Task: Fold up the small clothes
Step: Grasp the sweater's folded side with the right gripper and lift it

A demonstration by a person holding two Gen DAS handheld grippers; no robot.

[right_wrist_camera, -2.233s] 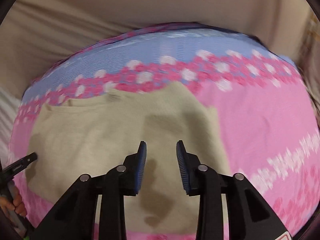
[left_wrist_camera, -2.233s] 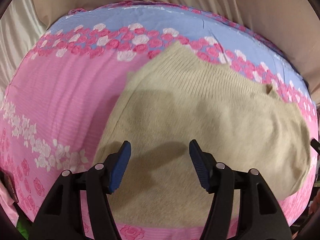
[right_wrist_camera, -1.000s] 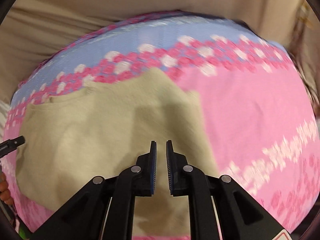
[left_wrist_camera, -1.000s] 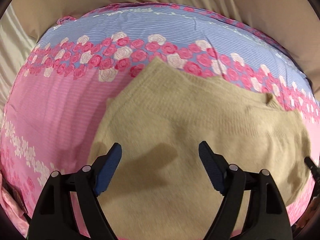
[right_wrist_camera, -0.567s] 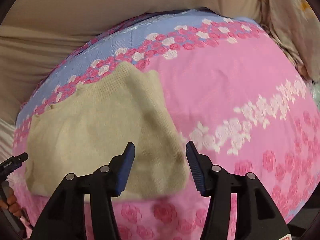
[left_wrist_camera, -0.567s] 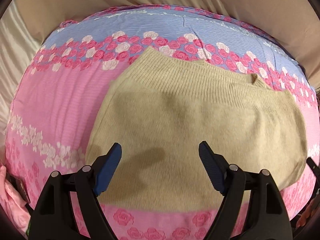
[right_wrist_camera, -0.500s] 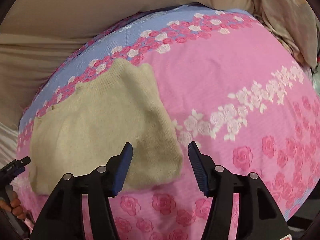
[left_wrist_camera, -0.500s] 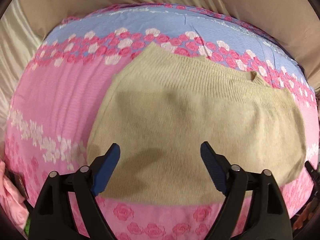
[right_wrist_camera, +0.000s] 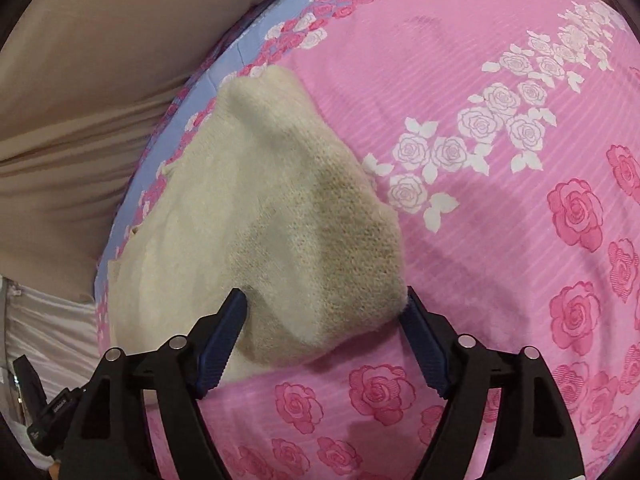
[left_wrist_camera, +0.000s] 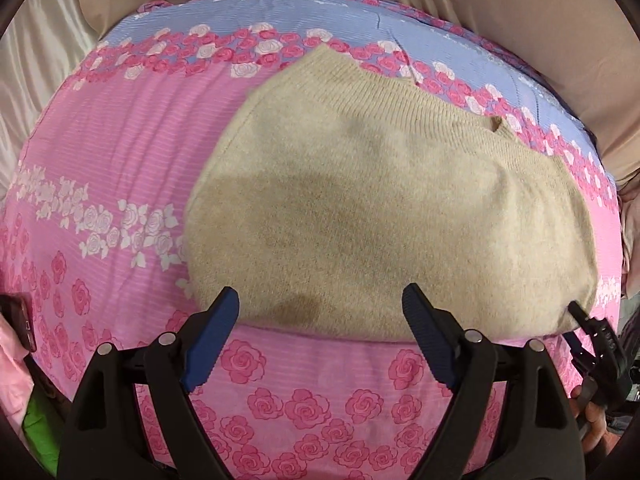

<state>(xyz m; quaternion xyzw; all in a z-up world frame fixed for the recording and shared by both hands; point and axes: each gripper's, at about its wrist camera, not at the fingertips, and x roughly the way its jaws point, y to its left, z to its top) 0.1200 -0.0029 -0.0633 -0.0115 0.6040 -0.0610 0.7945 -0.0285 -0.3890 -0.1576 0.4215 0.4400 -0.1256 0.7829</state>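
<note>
A beige knitted garment [left_wrist_camera: 384, 200] lies folded and flat on a pink and blue rose-print bedsheet [left_wrist_camera: 100, 168]. My left gripper [left_wrist_camera: 320, 312] is open and empty, just over the garment's near edge. In the right wrist view the same garment [right_wrist_camera: 272, 224] shows its near right corner between the open jaws of my right gripper [right_wrist_camera: 324, 312], which holds nothing. The tip of the right gripper also shows at the right edge of the left wrist view [left_wrist_camera: 592, 336].
Beige curtain-like fabric [left_wrist_camera: 500, 8] hangs behind the bed. A pink cloth and something green [left_wrist_camera: 36, 428] sit at the lower left edge. The sheet [right_wrist_camera: 520, 200] stretches wide to the right of the garment.
Both grippers have pulled back toward the near edge of the garment. The right gripper closed, then opened wide and swung to the garment's right corner. The left stayed open.
</note>
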